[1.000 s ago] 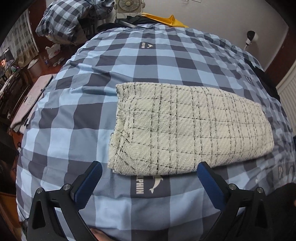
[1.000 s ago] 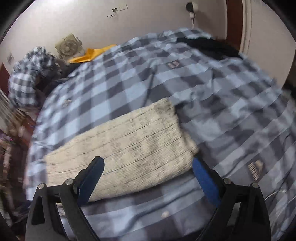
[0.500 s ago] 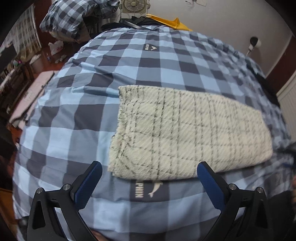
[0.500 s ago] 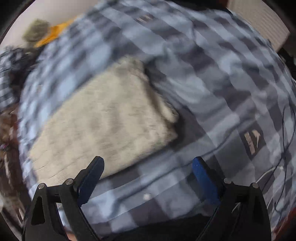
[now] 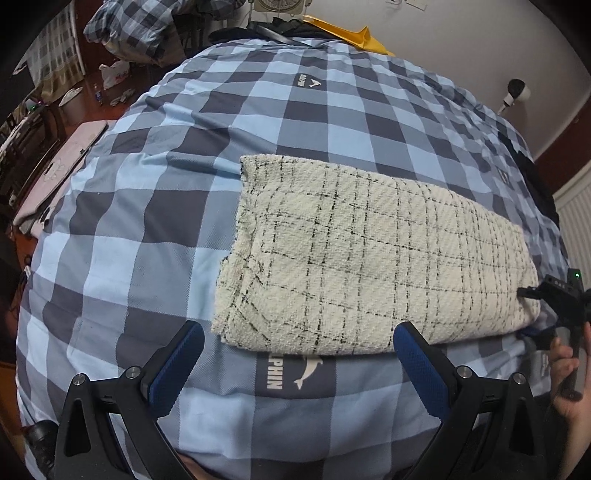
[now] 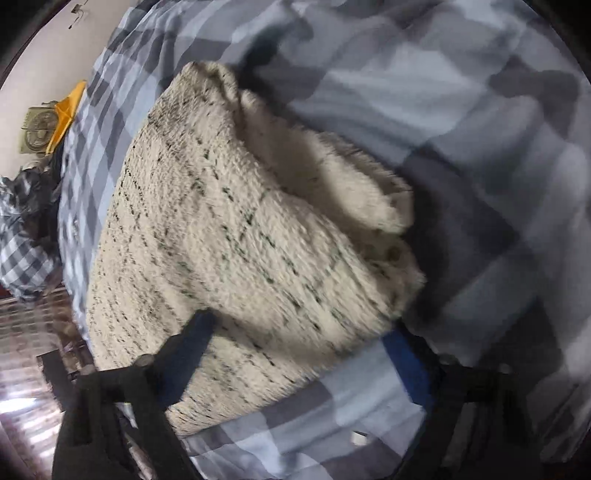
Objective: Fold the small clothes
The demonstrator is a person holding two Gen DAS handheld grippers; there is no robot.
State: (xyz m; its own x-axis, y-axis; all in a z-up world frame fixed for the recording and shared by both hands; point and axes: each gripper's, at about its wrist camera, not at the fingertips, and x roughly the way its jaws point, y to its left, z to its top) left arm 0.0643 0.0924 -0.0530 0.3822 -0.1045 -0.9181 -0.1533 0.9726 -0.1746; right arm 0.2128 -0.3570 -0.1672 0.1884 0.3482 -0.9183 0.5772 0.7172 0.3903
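A cream tweed garment (image 5: 369, 258) with thin black checks lies folded into a long band on the blue checked duvet (image 5: 147, 258). My left gripper (image 5: 298, 332) is open, its blue pads (image 5: 177, 365) straddling the garment's near left edge without touching it. My right gripper (image 6: 295, 354) points down over the garment (image 6: 240, 240) at its right end. Its jaws are closing with the near corner of the cloth between them, and the pads do not press on it. The layered fold (image 6: 332, 192) shows there. A hand (image 5: 565, 373) holds that gripper at the left wrist view's right edge.
A crumpled checked blanket (image 5: 147, 22), a fan (image 5: 277, 5) and a yellow cloth (image 5: 354, 37) lie at the bed's far end. A pink board (image 5: 59, 166) and wooden floor are off the bed's left side. A white radiator (image 5: 576, 210) stands at right.
My right gripper has dropped close onto the garment's right end and rolled, its jaws a little narrower. It now shows at the right edge of the left wrist view. The left gripper has barely shifted.
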